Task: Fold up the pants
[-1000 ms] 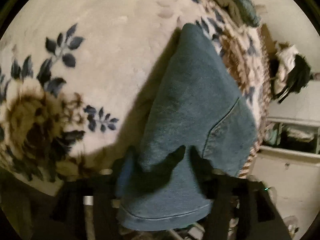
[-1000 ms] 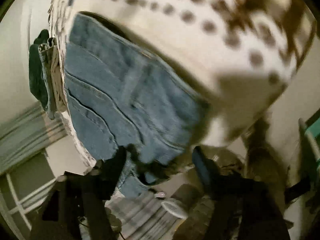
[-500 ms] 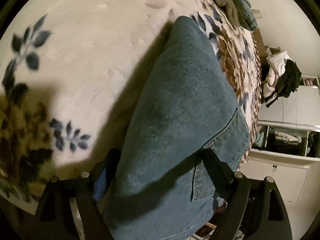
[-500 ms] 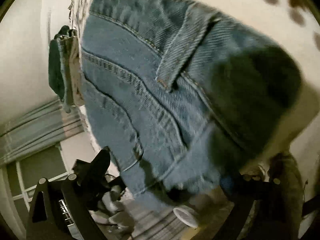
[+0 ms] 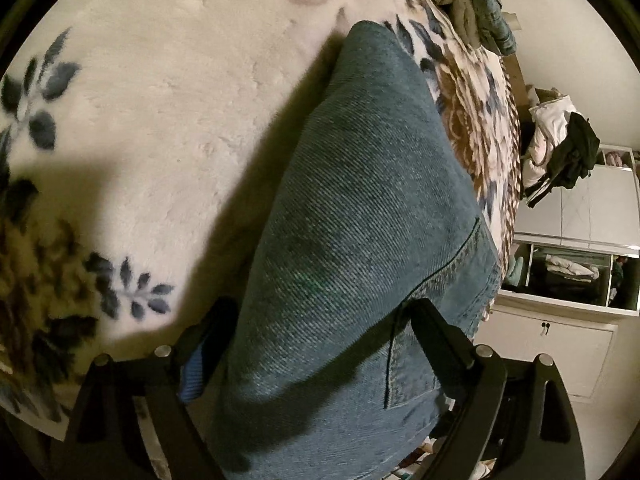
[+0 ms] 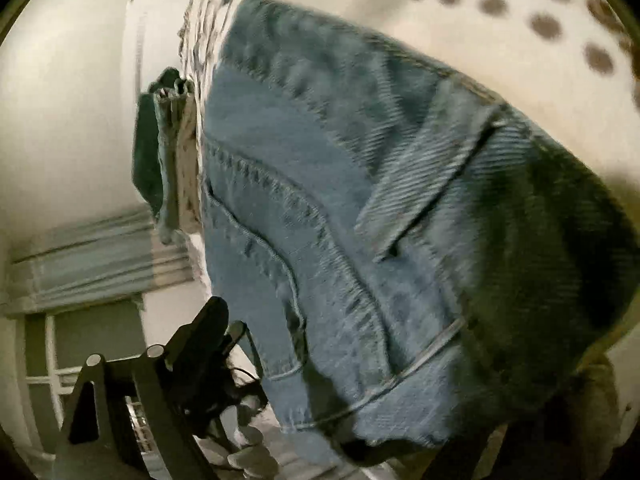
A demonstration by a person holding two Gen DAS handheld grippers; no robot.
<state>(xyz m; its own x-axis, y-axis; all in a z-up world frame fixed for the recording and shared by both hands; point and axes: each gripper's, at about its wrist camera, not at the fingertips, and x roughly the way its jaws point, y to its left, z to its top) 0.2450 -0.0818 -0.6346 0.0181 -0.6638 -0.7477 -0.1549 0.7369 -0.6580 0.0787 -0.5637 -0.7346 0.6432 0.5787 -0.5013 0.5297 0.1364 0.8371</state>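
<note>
Denim pants (image 5: 360,220) lie folded on the floral blanket (image 5: 160,100) with their near end overhanging, where we judge our left gripper (image 5: 320,320) sits spread wide astride them to re-grip; right gripper (image 6: 360,380) state unclear.

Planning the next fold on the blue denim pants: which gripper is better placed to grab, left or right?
Left, probably. The left gripper has both black fingers straddling the blue denim pants on the floral fleece blanket. The right gripper's second finger is hidden behind denim, and its view is blurred.
</note>
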